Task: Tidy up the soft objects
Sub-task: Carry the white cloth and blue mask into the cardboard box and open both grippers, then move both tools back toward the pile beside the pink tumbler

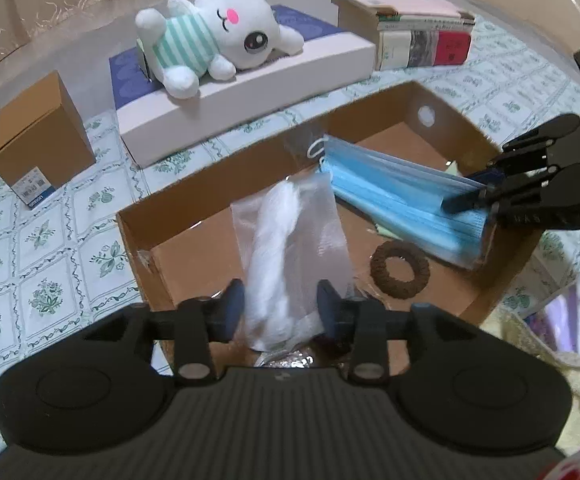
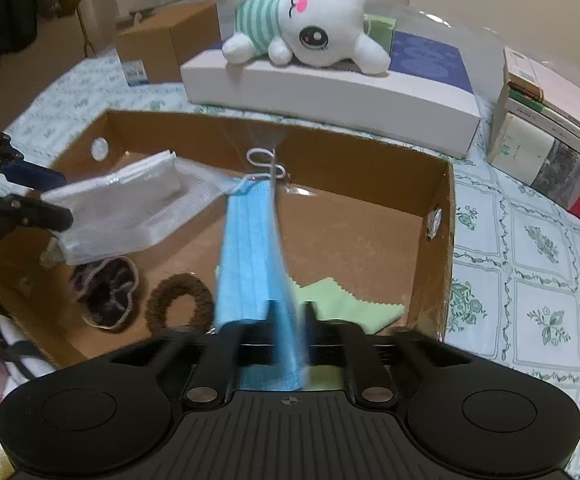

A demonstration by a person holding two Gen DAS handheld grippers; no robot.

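The left fingers (image 1: 236, 304) stand spread around a white mask pack (image 1: 290, 248); the right fingers (image 2: 274, 312) stand spread around a blue mask pack (image 2: 250, 248), both over the cardboard box (image 2: 369, 152).

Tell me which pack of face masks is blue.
The clear-wrapped blue face mask pack between the right gripper's fingers; the left gripper's bagged pack is white.
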